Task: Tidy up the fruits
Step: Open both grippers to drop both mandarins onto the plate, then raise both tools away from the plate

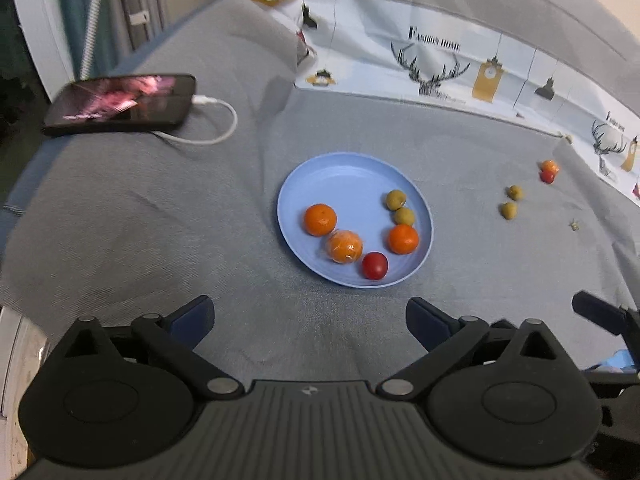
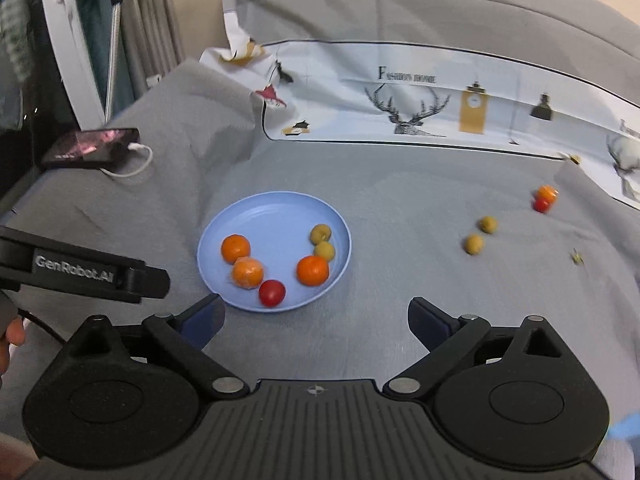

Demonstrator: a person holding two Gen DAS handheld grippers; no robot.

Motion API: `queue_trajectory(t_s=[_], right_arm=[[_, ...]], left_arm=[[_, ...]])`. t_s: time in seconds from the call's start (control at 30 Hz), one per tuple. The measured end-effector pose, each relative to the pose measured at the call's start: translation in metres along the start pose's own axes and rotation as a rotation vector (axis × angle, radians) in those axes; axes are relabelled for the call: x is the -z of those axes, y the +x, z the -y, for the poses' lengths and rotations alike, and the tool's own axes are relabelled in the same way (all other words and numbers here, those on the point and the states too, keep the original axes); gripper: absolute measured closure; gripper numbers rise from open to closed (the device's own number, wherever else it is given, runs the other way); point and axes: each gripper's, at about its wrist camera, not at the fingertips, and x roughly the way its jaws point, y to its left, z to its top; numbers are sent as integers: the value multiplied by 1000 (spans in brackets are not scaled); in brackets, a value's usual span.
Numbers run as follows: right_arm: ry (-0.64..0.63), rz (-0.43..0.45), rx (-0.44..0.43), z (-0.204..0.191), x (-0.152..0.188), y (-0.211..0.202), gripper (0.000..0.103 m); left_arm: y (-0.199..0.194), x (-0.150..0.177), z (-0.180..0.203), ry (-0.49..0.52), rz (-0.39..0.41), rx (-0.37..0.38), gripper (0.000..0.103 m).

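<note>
Grey bedsheet (image 1: 140, 220) (image 2: 400, 208) covers the whole work surface. A printed pillowcase (image 1: 440, 64) (image 2: 400, 92) with a deer motif lies along its 12 o'clock edge.

Left gripper (image 1: 310, 318): jaws spread wide, nothing between them, hovering above the sheet at the plate's 6 o'clock. Right gripper (image 2: 316, 320): likewise released, empty, just short of the plate's 6 o'clock rim in its own view.

Blue plate (image 1: 328, 176) (image 2: 264, 212) sits mid-sheet. A black phone (image 1: 120, 104) (image 2: 92, 146), screen lit, lies toward 10 o'clock from the plate with a white cable (image 1: 216, 128) (image 2: 134, 168) plugged in.

On the plate:
- Three oranges: 9 o'clock (image 1: 320, 220) (image 2: 235, 248), 7 o'clock (image 1: 344, 246) (image 2: 248, 272) (looks wrapped in clear film), and 4 o'clock (image 1: 403, 239) (image 2: 312, 270).
- One red tomato (image 1: 375, 265) (image 2: 272, 293) at 6 o'clock by the rim, touching the filmed orange.
- Two green fruits (image 1: 396, 199) (image 2: 320, 233) and (image 1: 404, 216) (image 2: 324, 250) at 3 o'clock, touching each other.

Off the plate, toward 3 o'clock on the sheet:
- A small orange fruit (image 1: 549, 166) (image 2: 547, 192) touching a small red one (image 1: 547, 176) (image 2: 541, 205), near the pillowcase.
- Two loose green fruits (image 1: 515, 192) (image 2: 487, 224) and (image 1: 509, 210) (image 2: 474, 244), just beside each other.
- A tiny stem scrap (image 1: 574, 224) (image 2: 576, 257) further right.
</note>
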Motion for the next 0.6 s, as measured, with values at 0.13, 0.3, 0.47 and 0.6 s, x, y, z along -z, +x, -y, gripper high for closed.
queue_trajectory(t_s=[0.13, 0.3, 0.47, 0.6], right_arm=[[-2, 30, -3, -3, 13, -28, 3], [-19, 73, 8, -9, 23, -52, 2], [-21, 118, 17, -9, 29, -74, 1], [-23, 142, 19, -8, 33, -86, 1]], left_arm=[[-26, 9, 1, 11, 50, -4, 0], [-51, 21, 5, 9, 92, 6, 0], [-69, 33, 12, 29, 130, 5, 0], [-79, 40, 17, 46, 148, 7, 0]])
